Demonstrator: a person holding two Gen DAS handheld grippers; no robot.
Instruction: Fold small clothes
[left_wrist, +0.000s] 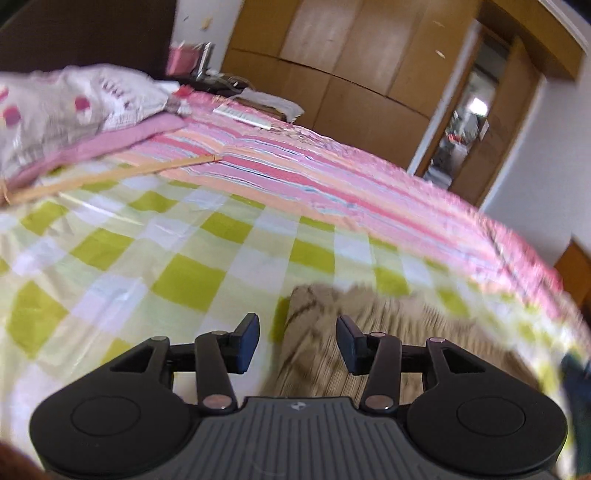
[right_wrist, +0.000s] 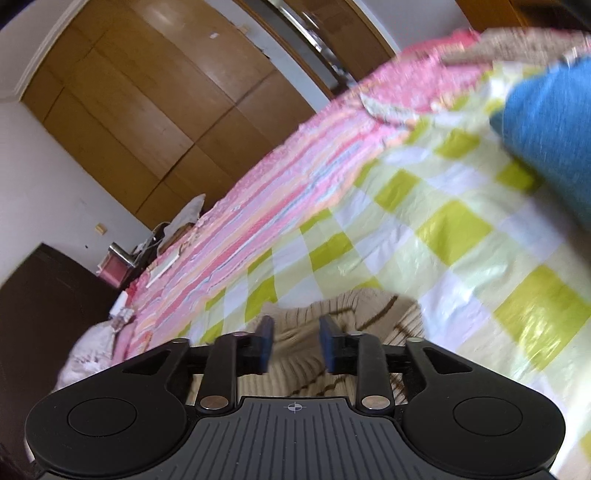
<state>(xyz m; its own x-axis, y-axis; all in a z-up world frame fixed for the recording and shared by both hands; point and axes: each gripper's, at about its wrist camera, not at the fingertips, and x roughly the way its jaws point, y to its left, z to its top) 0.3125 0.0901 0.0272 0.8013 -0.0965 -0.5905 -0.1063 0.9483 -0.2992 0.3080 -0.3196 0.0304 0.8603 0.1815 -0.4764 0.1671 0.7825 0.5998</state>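
Note:
A beige knitted garment (left_wrist: 369, 332) with brown lines lies on the green-and-white checked cloth (left_wrist: 177, 258) spread over the bed. My left gripper (left_wrist: 297, 343) hovers at its left edge. The jaws stand apart, and neither blue pad (left_wrist: 247, 343) presses on the knit. In the right wrist view the same beige garment (right_wrist: 354, 310) lies bunched just beyond my right gripper (right_wrist: 297, 343). Those fingers are open too, a narrower gap, with knit showing behind the gap and no pad gripping it. A blue garment (right_wrist: 546, 136) lies at the upper right on the checked cloth (right_wrist: 443, 229).
A pink striped sheet (left_wrist: 332, 177) covers the bed beyond the checked cloth. A patterned pillow (left_wrist: 74, 107) and a thin wooden stick (left_wrist: 110, 177) lie at the far left. Wooden wardrobes (left_wrist: 351, 55) and a doorway (left_wrist: 469, 110) stand behind the bed.

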